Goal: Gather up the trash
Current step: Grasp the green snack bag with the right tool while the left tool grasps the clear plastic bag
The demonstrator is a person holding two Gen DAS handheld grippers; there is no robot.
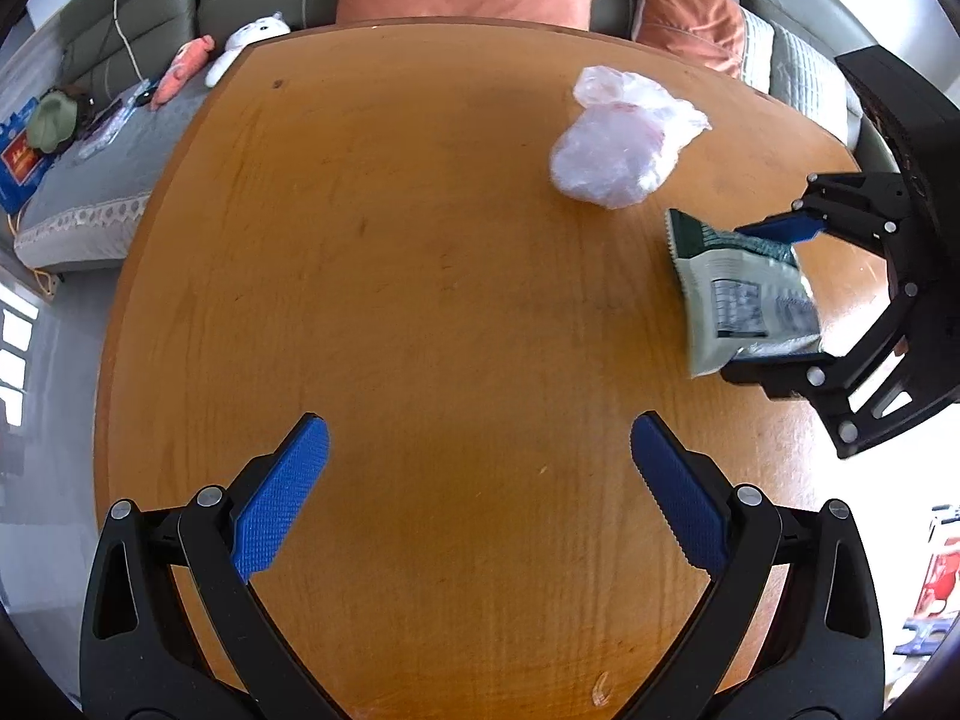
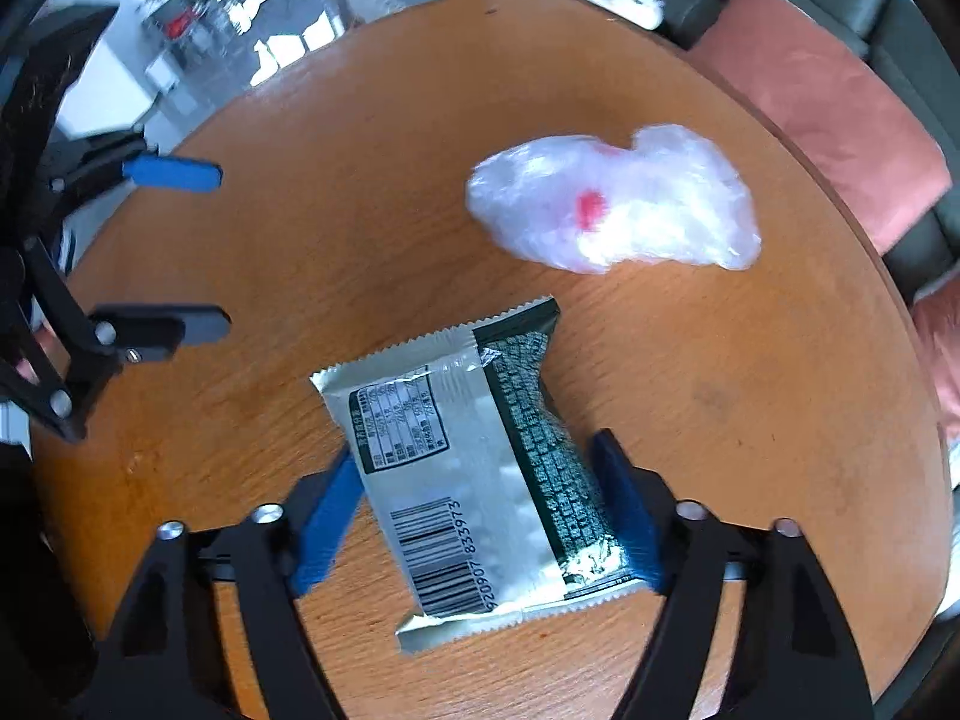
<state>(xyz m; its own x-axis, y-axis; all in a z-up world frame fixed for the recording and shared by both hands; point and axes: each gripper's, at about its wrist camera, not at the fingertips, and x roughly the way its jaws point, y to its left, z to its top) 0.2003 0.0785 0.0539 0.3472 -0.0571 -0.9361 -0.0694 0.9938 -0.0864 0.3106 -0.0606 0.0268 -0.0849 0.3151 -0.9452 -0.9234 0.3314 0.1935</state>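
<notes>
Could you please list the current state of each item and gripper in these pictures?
Snack wrapper: flat on the table, back side up, between the right gripper's pads.
Plastic bag: crumpled, lying on the table, untouched.
Right gripper: straddling the wrapper; contact unclear.
Left gripper: open, empty, over bare wood.

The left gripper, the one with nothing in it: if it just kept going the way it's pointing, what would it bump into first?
Most likely the bare wooden table. The left gripper points steeply down with open jaws, and nothing lies between them. The crumpled plastic bag and snack wrapper lie off to its right.
</notes>
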